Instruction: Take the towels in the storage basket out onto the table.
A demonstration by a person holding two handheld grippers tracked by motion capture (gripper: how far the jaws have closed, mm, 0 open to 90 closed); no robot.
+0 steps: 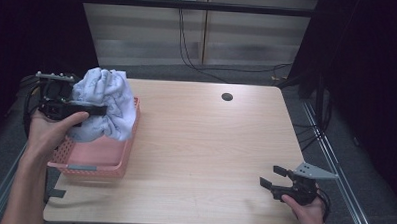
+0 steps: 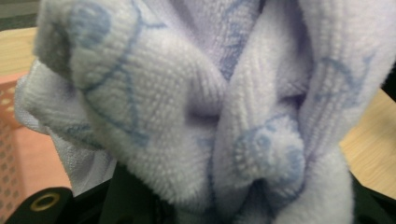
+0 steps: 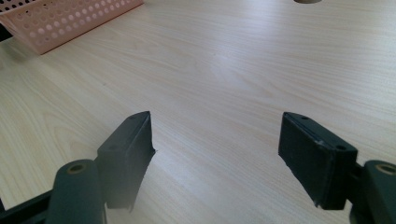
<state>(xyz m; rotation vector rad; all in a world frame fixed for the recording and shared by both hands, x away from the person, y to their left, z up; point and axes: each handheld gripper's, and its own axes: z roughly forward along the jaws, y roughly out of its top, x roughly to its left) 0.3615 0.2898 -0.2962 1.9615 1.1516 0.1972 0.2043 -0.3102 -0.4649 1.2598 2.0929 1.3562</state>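
**Towel lifted over the basket, 1 gripper idle**

While I hold the left gripper (image 1: 94, 110) above the pink basket (image 1: 97, 161), it is clamped on a bunched pale blue towel (image 1: 107, 101), and that is where I see the risk. Most of the cloth hangs free below and beside the jaws, so I judge a loose fold could snag on the basket's rim and drag the light basket along, or the bundle could slip out if the pinch has caught too few layers. From the left gripper view the towel (image 2: 196, 107) presses right up against the camera, wedged between the 2 jaws. It hangs over the basket's far end, at the table's (image 1: 210, 142) left edge. My right gripper (image 1: 277, 177) sits well apart near the table's right front corner, jaws spread wide with nothing between them.
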